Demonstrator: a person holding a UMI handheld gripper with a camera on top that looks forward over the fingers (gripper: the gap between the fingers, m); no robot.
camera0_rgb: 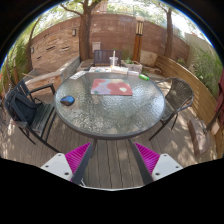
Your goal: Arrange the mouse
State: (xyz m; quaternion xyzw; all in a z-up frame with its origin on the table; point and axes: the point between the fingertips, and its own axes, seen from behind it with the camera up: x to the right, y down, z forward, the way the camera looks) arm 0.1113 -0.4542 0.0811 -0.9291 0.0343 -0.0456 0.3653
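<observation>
- Nearest the camera, the gripper (112,158) hangs over wooden decking with its two pink-padded fingers (78,156) spread well apart and nothing between them.
- Just beyond the fingertips stands a round glass-topped table (110,118), its near rim ahead of the gripper and a little above the fingers' line.
- On the tabletop, ahead and off to the left finger's side, sits a small dark-blue object that I take to be the mouse (68,100); it lies near the table's left rim, well apart from the gripper.
- Farther ahead, about centre of the table, lies a reddish mat (112,88), which looks like the likely spot for the mouse; that is my guess, not something shown.
- Chairs flank the table: a dark chair (28,108) to the left, another chair (178,96) to the right.
- Beyond the table, small items crowd its far edge, too small to name, with a brick wall (110,35) and trees behind.
- As I judge it, this is the approach step: nothing is grasped. The next move calls for travelling forward and leftward over the rim, then lowering the spread fingers astride the mouse.
</observation>
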